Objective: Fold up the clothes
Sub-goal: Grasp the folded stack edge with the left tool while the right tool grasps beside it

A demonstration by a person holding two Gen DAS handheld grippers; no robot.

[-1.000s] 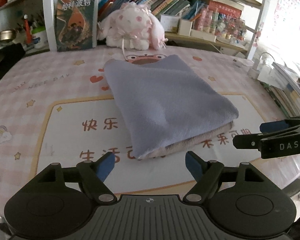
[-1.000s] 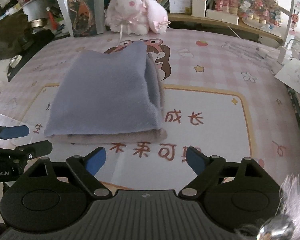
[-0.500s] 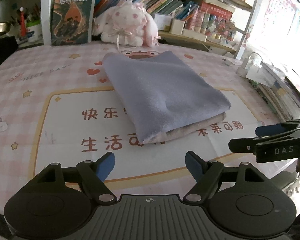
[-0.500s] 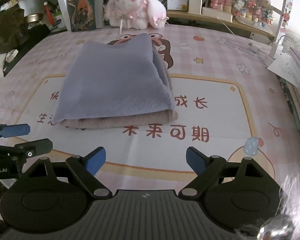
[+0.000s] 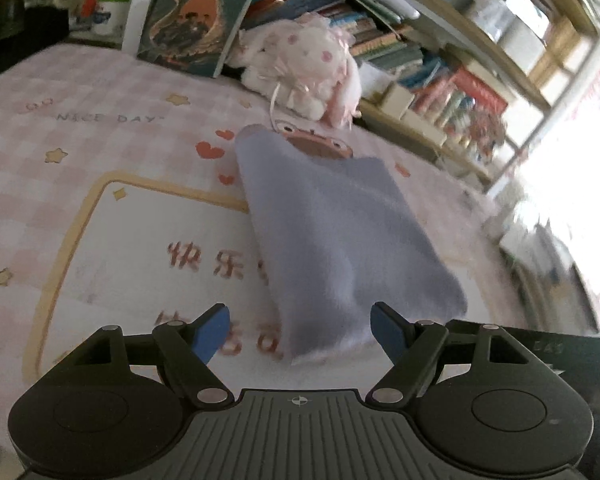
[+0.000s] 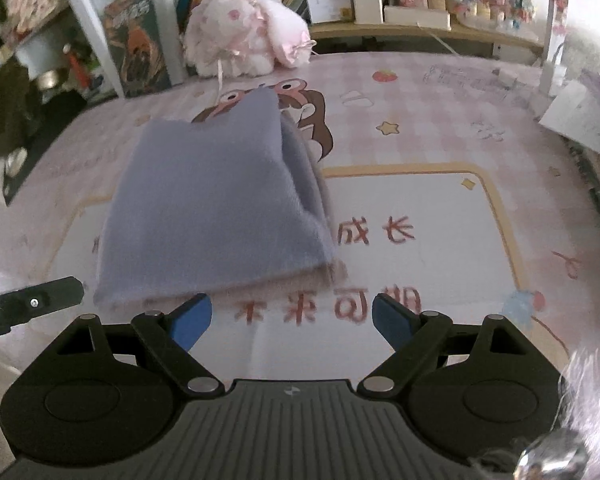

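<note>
I look out over a pink checked table mat (image 6: 440, 112) printed with a cartoon figure, stars and red Chinese characters, which covers the whole work surface. On it lies a lilac fleece garment (image 6: 216, 204), already folded into a thick, roughly square bundle with a beige layer showing under its near edge; it rests flat near the middle of the mat, just ahead of both my tools. I judge it soft, light and limp, likely to sag and slide open if lifted by one layer, so the safest hold would be a pinch through all the layers at a near corner or along the closed fold on its right side. Whether it wants another fold or is finished, this one view cannot settle. Behind it, a bookshelf (image 5: 380, 40) packed with books runs along the far edge, a large upright book (image 5: 196, 20) leans at the back left, and a pink and white plush rabbit (image 6: 240, 28) sits just beyond the bundle's far corner, not touching it. Nothing lies between me and the cloth. My left gripper (image 5: 300, 330) has its blue-tipped fingers spread wide and holds nothing, its opening level with the bundle's near edge. My right gripper (image 6: 292, 320) is likewise spread and empty, just short of the near edge.
</note>
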